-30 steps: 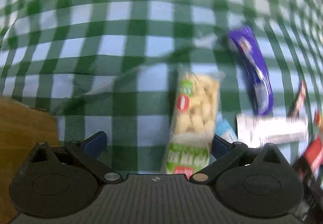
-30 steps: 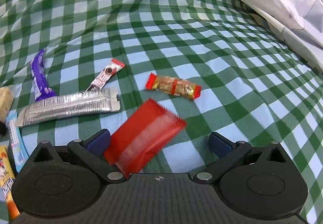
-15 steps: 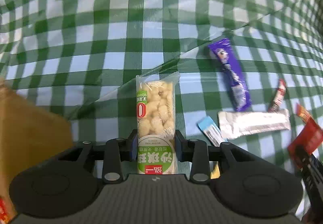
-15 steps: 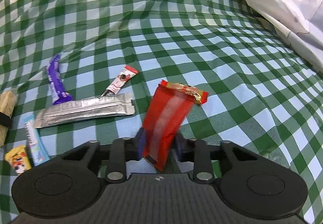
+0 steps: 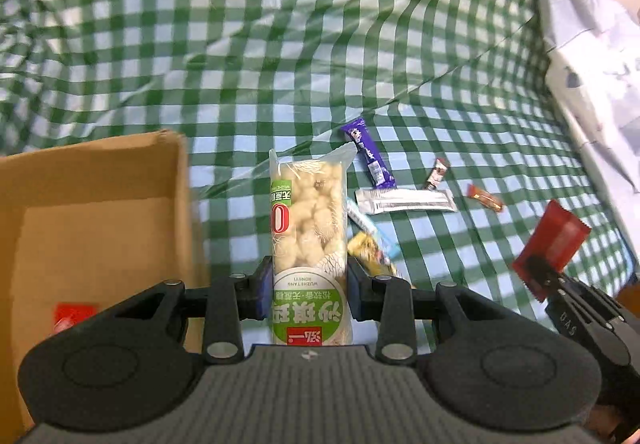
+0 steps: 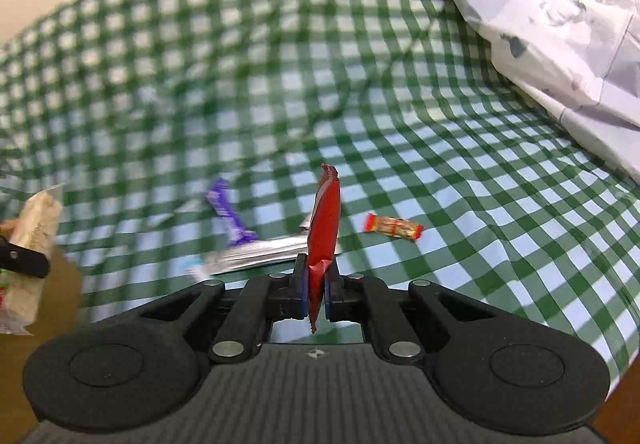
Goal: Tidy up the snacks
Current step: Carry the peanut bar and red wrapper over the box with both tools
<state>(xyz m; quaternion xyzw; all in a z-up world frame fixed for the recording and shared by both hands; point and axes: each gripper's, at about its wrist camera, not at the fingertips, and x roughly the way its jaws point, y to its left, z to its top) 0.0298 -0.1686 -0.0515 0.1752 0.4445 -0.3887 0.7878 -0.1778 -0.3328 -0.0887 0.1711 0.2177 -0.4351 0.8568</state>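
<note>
The left gripper (image 5: 308, 288) pinches the lower part of a clear plastic pack of pale puffed snack with a green label (image 5: 308, 228). The pack stands upright between the jaws, above the green and white checked cloth (image 5: 280, 44), just beside the open brown cardboard box (image 5: 100, 212). I judge it light and bulky. The film looks slippery and the pieces inside are probably easy to crush, so a soft grip at the labelled end seems right.

The right gripper (image 6: 316, 292) has its jaws pressed almost together on the bottom edge of a flat red foil packet (image 6: 326, 220), which stands edge-on. This packet looks thin, light and floppy, so it may swing; a hold near its sealed edge is the safest.

On the cloth lie a purple wrapped bar (image 5: 370, 158), a long silver packet (image 5: 406, 201) and a small red and gold candy bar (image 6: 394, 227).

A second ago both jaws were spread wide, with the two snacks lying on the cloth between them. The right jaws have just been closing on the red packet. Now both snacks are lifted clear, and the box shows much more in the left view.
</note>
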